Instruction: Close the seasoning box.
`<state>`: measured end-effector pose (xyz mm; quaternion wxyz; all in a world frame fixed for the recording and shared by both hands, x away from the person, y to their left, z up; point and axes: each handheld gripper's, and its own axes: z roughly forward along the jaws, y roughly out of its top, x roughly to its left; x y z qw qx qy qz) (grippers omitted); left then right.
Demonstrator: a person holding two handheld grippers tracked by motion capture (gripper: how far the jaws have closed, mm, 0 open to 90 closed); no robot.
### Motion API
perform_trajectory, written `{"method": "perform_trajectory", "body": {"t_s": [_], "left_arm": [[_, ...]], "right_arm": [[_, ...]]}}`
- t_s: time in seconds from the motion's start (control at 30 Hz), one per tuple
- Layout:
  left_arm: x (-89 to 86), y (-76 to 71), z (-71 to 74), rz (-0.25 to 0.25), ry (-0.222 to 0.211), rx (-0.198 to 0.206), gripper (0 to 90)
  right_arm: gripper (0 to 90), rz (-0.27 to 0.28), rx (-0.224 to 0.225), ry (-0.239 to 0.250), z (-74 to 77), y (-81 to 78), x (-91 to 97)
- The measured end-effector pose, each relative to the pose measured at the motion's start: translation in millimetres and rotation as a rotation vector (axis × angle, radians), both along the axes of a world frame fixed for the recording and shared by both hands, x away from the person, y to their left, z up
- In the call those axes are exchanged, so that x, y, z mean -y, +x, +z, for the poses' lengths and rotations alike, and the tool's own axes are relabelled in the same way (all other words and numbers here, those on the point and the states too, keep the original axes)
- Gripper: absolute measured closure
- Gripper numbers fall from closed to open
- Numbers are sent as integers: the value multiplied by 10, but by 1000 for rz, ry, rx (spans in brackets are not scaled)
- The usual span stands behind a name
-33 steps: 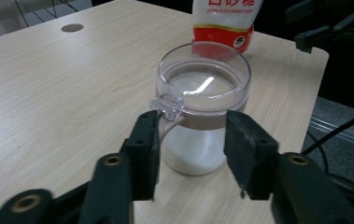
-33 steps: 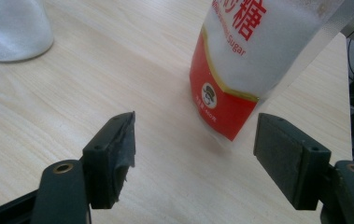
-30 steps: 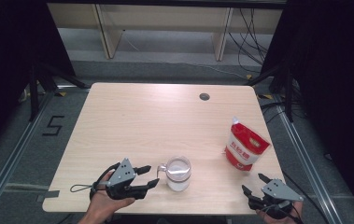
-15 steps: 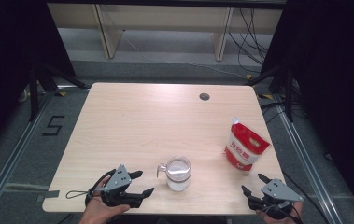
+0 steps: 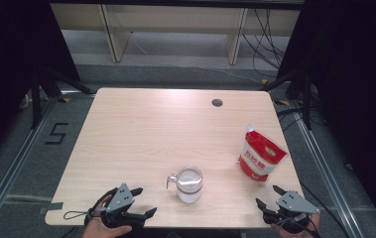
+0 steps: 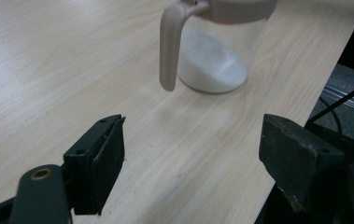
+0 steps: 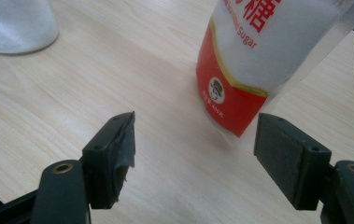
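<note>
A clear jug (image 5: 189, 184) with a beige lid and handle holds white powder and stands near the table's front edge. Its handle (image 6: 170, 51) points toward my left gripper (image 5: 143, 202), which rests left of it at the front edge. In the left gripper view the jug (image 6: 212, 60) lies ahead of the left gripper (image 6: 191, 158); its jaws have just been opening, with nothing between them. A red and white sugar bag (image 5: 261, 154) stands upright at the right. My right gripper (image 5: 269, 196) sits open just in front of it. In the right gripper view, the bag (image 7: 249, 60) is beyond the gripper (image 7: 193, 154).
The light wooden table (image 5: 151, 129) has a round cable hole (image 5: 217, 102) at its back right. A low shelf (image 5: 175, 20) stands behind the table. Metal rails run along the floor on both sides, and the table's right edge lies close to the bag.
My left gripper has drawn back from the jug's handle toward the front edge and sunk lower, and its jaws stand wider. The right gripper, jug and bag have not moved.
</note>
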<state>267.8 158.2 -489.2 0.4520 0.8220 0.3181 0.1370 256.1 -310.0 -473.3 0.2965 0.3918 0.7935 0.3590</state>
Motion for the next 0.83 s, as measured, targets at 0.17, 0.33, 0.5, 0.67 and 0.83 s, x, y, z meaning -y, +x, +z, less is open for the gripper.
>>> {"method": "perform_trajectory", "body": {"t_s": [0.17,0.33,0.5,0.67,0.83], "left_arm": [[-7,-21,-31,-10,60,8,219],[5,-14,-59,11,32,7,212],[-13,-5,-47,20,22,7,213],[-14,-3,-45,17,24,12,217],[-28,5,-41,21,25,8,217]], "right_arm": [[304,-4,2,-6,-8,1,4],[304,2,12,-27,-15,10,3],[304,7,2,-19,-22,12,-3],[303,4,6,-21,-26,14,-2],[302,12,6,-26,-31,22,4]]}}
